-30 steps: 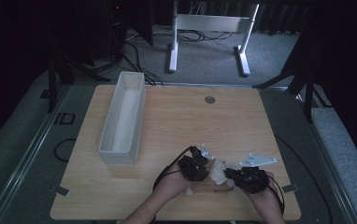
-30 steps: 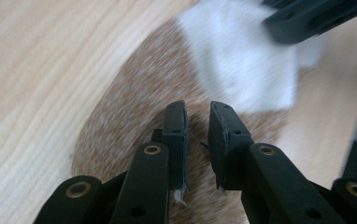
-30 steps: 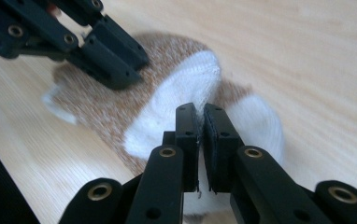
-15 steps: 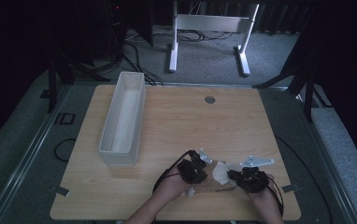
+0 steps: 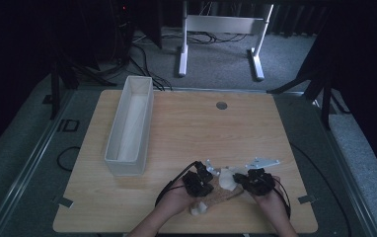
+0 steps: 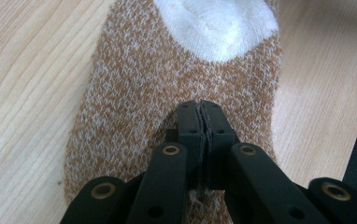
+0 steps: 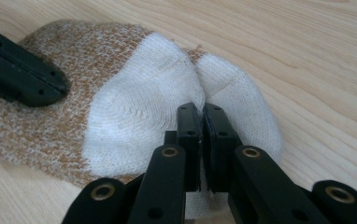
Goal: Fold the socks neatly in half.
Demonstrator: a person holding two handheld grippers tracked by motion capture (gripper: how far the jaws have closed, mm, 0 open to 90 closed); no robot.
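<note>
A brown-and-white knit sock (image 5: 224,190) lies near the table's front edge between both hands. In the left gripper view my left gripper (image 6: 201,108) is shut on a fold of the sock's brown middle (image 6: 130,93), below a white patch. My right gripper (image 7: 201,111) is shut on the puckered white end of the sock (image 7: 134,116), and the left gripper's jaws (image 7: 55,88) rest on the brown part farther off. From above, the left gripper (image 5: 209,183) and the right gripper (image 5: 239,180) point toward each other over the sock.
A long white bin (image 5: 130,126) stands on the left side of the wooden table (image 5: 201,128). A small grey round disc (image 5: 221,105) sits near the far edge. A white stand (image 5: 221,29) is on the floor beyond the table.
The right hand has drifted a little toward the table's front edge with the sock's white end. The left hand has kept its place.
</note>
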